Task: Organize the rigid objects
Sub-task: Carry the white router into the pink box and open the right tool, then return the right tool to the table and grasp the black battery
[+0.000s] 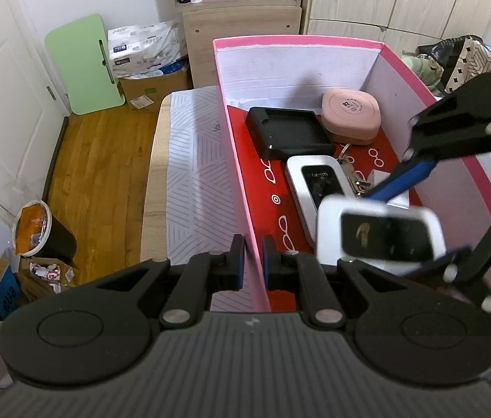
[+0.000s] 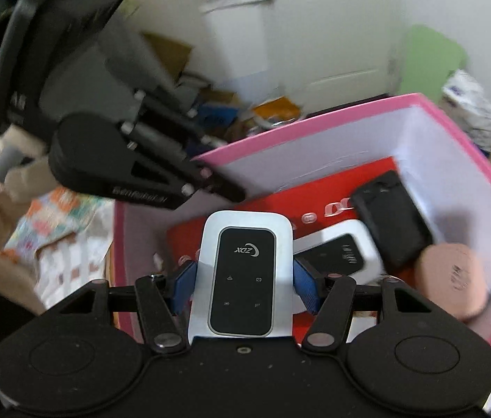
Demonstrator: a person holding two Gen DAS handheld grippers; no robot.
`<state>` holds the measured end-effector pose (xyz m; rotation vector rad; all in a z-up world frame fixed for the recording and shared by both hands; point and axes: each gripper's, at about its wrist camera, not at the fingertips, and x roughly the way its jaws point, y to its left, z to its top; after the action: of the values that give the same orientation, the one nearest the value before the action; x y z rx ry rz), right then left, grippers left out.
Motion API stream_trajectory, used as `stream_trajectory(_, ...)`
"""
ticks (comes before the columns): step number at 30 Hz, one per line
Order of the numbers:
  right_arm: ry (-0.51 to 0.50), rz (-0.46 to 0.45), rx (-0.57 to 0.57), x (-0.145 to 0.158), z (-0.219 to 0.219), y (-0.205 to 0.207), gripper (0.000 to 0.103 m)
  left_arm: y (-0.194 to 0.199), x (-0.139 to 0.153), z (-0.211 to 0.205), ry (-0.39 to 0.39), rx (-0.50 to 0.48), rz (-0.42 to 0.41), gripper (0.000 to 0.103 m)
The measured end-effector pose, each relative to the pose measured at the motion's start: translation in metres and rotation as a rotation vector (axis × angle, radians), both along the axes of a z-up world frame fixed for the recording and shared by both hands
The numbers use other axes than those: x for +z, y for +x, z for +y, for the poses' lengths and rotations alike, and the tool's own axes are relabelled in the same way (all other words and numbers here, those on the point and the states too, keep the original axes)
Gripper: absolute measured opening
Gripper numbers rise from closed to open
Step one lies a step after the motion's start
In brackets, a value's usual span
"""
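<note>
Two white pocket routers are in view: one, its glossy black panel marked "XDZ" (image 2: pixel 243 280), is clamped between the blue pads of the right gripper (image 2: pixel 244 280) above the pink box (image 1: pixel 242 188); the other, marked "Wi-Fi" (image 1: pixel 315 188), lies flat on the box's red printed floor. Beside it lie a black rectangular cradle (image 1: pixel 288 132), a rounded pink case (image 1: pixel 351 116) with illegible embossed lettering, and keys (image 1: pixel 349 170). The left gripper (image 1: pixel 253 261) is clenched on the box's near left wall. The left gripper's arm reads "GenRobot.AI".
</note>
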<state>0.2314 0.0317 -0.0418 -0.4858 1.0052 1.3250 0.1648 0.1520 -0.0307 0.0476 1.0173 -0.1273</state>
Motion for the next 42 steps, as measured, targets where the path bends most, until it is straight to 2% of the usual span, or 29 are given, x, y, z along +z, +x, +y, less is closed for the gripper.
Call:
stream_trajectory(6,-0.029,0.011,0.115,-0.011,0.019,-0.002,0.066,0.000,0.000,0.002,-0.020,0.015,-0.002,0.010)
stream_trajectory(9,-0.051,0.017,0.114,-0.014,0.022,0.000,0.067,-0.001,-0.001,0.001,-0.011,0.014,-0.001,0.010)
stream_trajectory(10,-0.043,0.011,0.100,-0.013,0.022,0.002,0.071,-0.001,-0.001,0.000,-0.010,0.014,-0.001,0.010)
stream_trajectory(15,0.078,0.014,-0.011,0.007,-0.003,0.010,0.072,-0.001,-0.001,0.000,-0.008,0.015,-0.004,0.010)
stream_trajectory(18,0.127,-0.037,-0.096,0.024,-0.028,0.005,0.073,-0.002,-0.001,-0.002,0.000,0.014,-0.005,0.010)
stream_trajectory(28,0.172,-0.201,-0.354,0.058,-0.115,-0.017,0.073,-0.002,-0.002,-0.006,0.035,0.002,0.005,0.010)
stream_trajectory(32,0.180,-0.236,-0.447,0.057,-0.148,-0.025,0.073,-0.001,-0.002,-0.009,0.052,-0.003,0.011,0.010)
stream_trajectory(35,0.156,-0.228,-0.483,0.049,-0.168,-0.026,0.073,0.000,-0.002,-0.013,0.071,-0.013,0.013,0.010)
stream_trajectory(42,0.103,-0.226,-0.586,0.014,-0.197,-0.028,0.073,0.000,-0.006,-0.014,0.098,-0.037,0.022,0.010)
